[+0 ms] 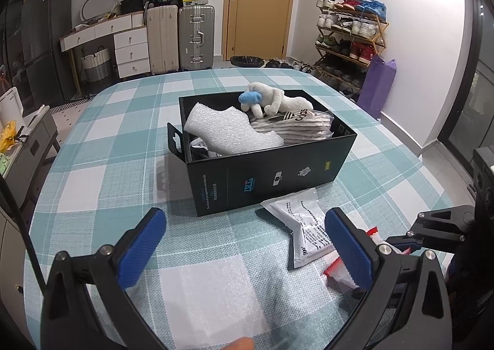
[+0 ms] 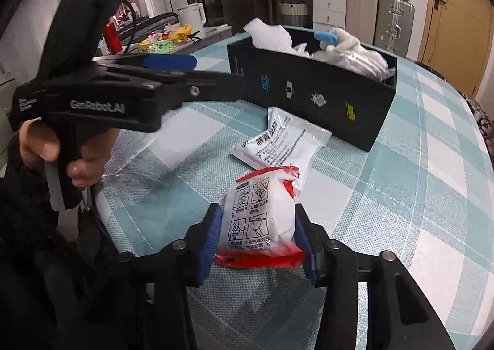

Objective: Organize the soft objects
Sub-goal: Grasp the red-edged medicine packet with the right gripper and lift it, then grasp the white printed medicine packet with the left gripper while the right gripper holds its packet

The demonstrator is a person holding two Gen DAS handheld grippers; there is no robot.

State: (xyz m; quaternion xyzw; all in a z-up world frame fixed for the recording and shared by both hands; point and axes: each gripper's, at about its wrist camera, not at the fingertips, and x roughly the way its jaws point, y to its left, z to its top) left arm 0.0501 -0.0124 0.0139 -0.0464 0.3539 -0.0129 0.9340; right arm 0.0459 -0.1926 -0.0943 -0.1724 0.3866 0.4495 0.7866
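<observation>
our right tongs (image 2: 257, 237) grip the red and white packet (image 2: 259, 217); our left tongs (image 1: 244, 242) hover open near the black box (image 1: 268, 167)

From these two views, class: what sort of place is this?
Probably a room in a home: a shoe rack, stacked suitcases, a drawer unit and a table with a checked cloth.
</observation>
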